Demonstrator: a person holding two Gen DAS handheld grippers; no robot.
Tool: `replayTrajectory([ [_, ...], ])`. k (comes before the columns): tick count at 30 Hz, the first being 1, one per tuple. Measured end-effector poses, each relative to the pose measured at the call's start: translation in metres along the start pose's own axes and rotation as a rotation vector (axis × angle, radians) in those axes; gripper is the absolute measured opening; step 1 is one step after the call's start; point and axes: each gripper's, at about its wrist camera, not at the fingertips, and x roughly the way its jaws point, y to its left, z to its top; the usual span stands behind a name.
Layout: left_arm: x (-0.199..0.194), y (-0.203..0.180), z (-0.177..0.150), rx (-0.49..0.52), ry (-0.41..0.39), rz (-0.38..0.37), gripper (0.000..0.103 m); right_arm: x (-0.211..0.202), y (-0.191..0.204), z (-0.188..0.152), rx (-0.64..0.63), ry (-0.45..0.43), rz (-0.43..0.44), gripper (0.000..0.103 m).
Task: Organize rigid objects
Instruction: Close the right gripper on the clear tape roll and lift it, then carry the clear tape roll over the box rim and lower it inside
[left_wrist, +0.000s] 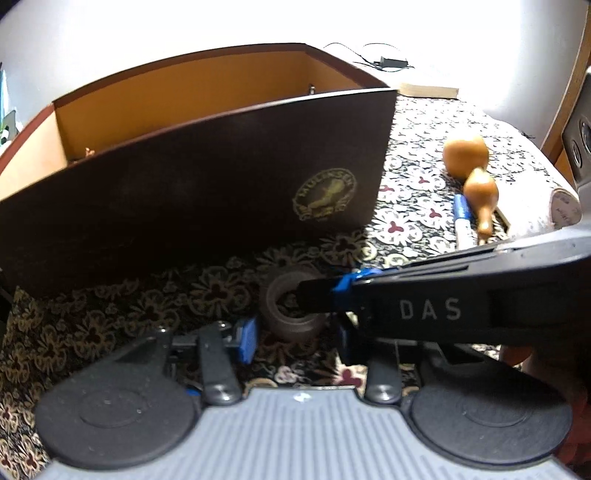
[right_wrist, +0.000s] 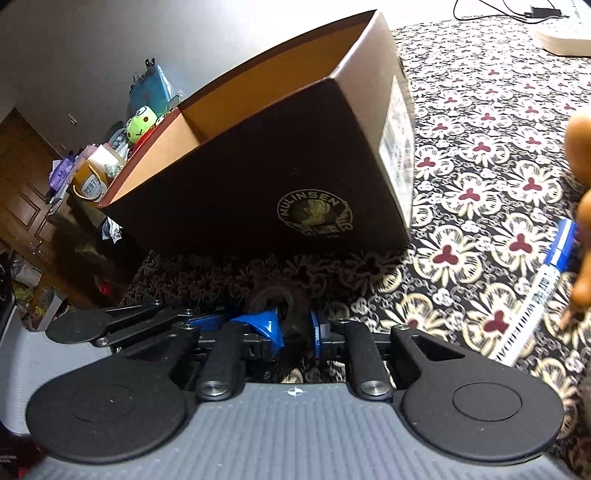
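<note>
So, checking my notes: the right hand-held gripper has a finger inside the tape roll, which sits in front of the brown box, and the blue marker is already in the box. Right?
Not quite. The marker lies on the patterned cloth beside the gourd, as the right wrist view shows. The rest holds: right hand-held gripper, tape roll, box.

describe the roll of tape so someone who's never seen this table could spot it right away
Find the big dark brown box on the patterned cloth. Directly in front of its logo side sits the tape roll, between the right gripper fingers. It is the only brown ring; the gourd and marker lie further right.
</note>
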Motion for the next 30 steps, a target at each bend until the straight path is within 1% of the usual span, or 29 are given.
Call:
replayTrajectory([
  [6, -0.019, -0.011, 0.000, 0.014, -0.003, -0.050, 0.036, -0.024, 0.005, -0.001, -0.012, 0.016, -0.031, 0.000],
  [12, -0.048, -0.024, 0.003, 0.060, -0.029, -0.086, 0.036, -0.056, 0.011, -0.003, -0.019, -0.009, -0.046, 0.000],
  [18, -0.073, -0.031, 0.010, 0.091, -0.069, -0.107, 0.036, -0.075, 0.024, 0.004, -0.030, -0.067, -0.052, 0.000],
  [21, -0.085, -0.030, 0.019, 0.108, -0.108, -0.107, 0.036, -0.084, 0.033, 0.012, -0.052, -0.112, -0.053, 0.000],
  [25, -0.100, -0.024, 0.034, 0.119, -0.162, -0.099, 0.036, -0.090, 0.044, 0.028, -0.081, -0.174, -0.047, 0.000],
  [30, -0.111, -0.008, 0.060, 0.134, -0.230, -0.081, 0.036, -0.089, 0.059, 0.053, -0.113, -0.249, -0.035, 0.000],
])
